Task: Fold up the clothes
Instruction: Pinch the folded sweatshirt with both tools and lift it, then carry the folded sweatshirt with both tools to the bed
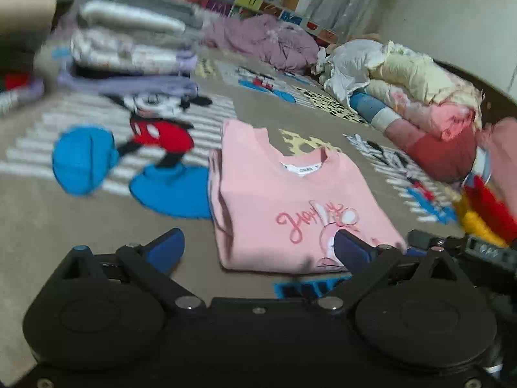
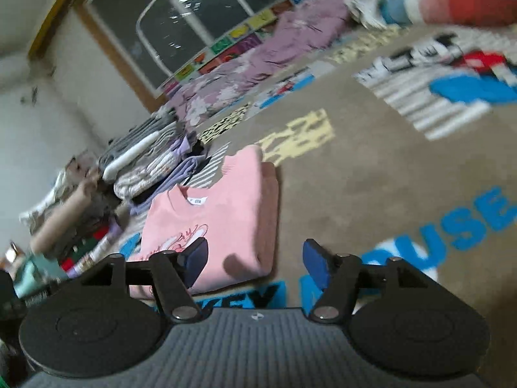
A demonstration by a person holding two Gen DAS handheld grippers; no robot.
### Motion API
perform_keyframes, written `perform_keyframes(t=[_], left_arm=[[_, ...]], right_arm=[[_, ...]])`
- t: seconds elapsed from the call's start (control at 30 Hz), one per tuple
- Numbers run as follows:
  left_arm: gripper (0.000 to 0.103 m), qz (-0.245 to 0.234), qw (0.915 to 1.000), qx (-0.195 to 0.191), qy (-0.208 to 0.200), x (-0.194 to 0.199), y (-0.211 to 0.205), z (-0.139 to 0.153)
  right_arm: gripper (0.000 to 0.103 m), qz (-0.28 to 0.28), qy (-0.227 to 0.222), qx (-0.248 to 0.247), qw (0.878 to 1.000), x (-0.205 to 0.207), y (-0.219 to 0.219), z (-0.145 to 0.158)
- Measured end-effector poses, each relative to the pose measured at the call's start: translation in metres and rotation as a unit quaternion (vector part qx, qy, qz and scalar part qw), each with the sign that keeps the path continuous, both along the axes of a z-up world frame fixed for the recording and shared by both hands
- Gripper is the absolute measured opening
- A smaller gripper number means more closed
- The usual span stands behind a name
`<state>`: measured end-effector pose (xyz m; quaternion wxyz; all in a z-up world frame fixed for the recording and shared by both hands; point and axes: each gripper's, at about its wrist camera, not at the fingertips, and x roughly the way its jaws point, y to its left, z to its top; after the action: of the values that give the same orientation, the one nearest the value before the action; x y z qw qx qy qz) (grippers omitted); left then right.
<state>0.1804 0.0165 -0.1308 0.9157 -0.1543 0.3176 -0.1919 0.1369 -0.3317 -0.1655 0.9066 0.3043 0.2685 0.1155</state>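
A pink sweatshirt [image 1: 290, 207] lies folded into a rectangle on the brown Mickey Mouse blanket [image 1: 64, 220], collar and label facing up. It also shows in the right wrist view [image 2: 219, 220]. My left gripper [image 1: 258, 249] is open and empty, just before the sweatshirt's near edge, its right finger over the print. My right gripper [image 2: 255, 258] is open and empty, above the sweatshirt's near right corner. The right gripper's body [image 1: 468, 249] shows at the right edge of the left wrist view.
A stack of folded clothes [image 1: 129, 51] stands at the back left, also in the right wrist view [image 2: 152, 168]. A heap of unfolded clothes [image 1: 420, 103] lies at the right. A purple garment [image 1: 265, 38] lies by the far window [image 2: 194, 19].
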Motion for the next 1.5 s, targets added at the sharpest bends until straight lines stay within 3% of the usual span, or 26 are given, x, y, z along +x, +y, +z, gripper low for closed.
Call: perform_keyframes(t=[0.2, 0.43, 0.5, 0.57, 0.63, 0.73, 0.8, 0.87, 1.0, 1.2, 1.4, 1.5], left_arm=[[0.098, 0.029, 0.9883, -0.126, 0.082, 0.032, 0.019, -0.021], [0.098, 0.026, 0.9844, -0.147, 0.094, 0.06, 0.013, -0.024], [0.09, 0.024, 0.9835, -0.15, 0.098, 0.068, 0.011, -0.024], [0.089, 0.023, 0.9826, -0.154, 0.101, 0.076, 0.009, -0.025], [0.087, 0.022, 0.9816, -0.158, 0.105, 0.084, 0.007, -0.025], [0.07, 0.023, 0.9787, -0.169, 0.113, 0.094, 0.006, -0.027], [0.043, 0.037, 0.9705, -0.198, 0.132, 0.093, 0.012, -0.03], [0.033, 0.049, 0.9615, -0.226, 0.149, 0.091, 0.018, -0.031], [0.031, 0.043, 0.9515, -0.26, 0.159, 0.076, 0.018, -0.015], [0.03, 0.013, 0.95, -0.273, 0.152, 0.053, -0.005, 0.02], [0.03, -0.052, 0.9414, -0.3, 0.145, 0.043, -0.067, 0.048], [0.03, -0.098, 0.932, -0.319, 0.142, 0.048, -0.113, 0.06]], right_arm=[[0.068, 0.007, 0.021, 0.075, 0.997, 0.027, -0.011, -0.014], [0.067, 0.074, 0.058, 0.1, 0.991, 0.088, -0.004, -0.019], [0.062, 0.089, 0.07, 0.108, 0.988, 0.106, -0.002, -0.019], [0.044, 0.093, 0.073, 0.111, 0.987, 0.119, 0.0, -0.023], [0.033, 0.086, 0.071, 0.128, 0.985, 0.123, -0.002, -0.032], [0.031, 0.084, 0.056, 0.141, 0.985, 0.119, -0.003, -0.036], [0.03, 0.085, 0.055, 0.142, 0.985, 0.119, -0.003, -0.036], [0.026, 0.085, 0.056, 0.149, 0.984, 0.118, -0.004, -0.035], [0.023, 0.066, 0.06, 0.209, 0.974, 0.108, -0.009, -0.033], [0.023, 0.024, 0.028, 0.288, 0.957, 0.061, -0.028, -0.016], [0.023, -0.017, -0.033, 0.333, 0.942, -0.005, -0.071, 0.014], [0.023, -0.049, -0.065, 0.346, 0.935, -0.036, -0.105, 0.028]])
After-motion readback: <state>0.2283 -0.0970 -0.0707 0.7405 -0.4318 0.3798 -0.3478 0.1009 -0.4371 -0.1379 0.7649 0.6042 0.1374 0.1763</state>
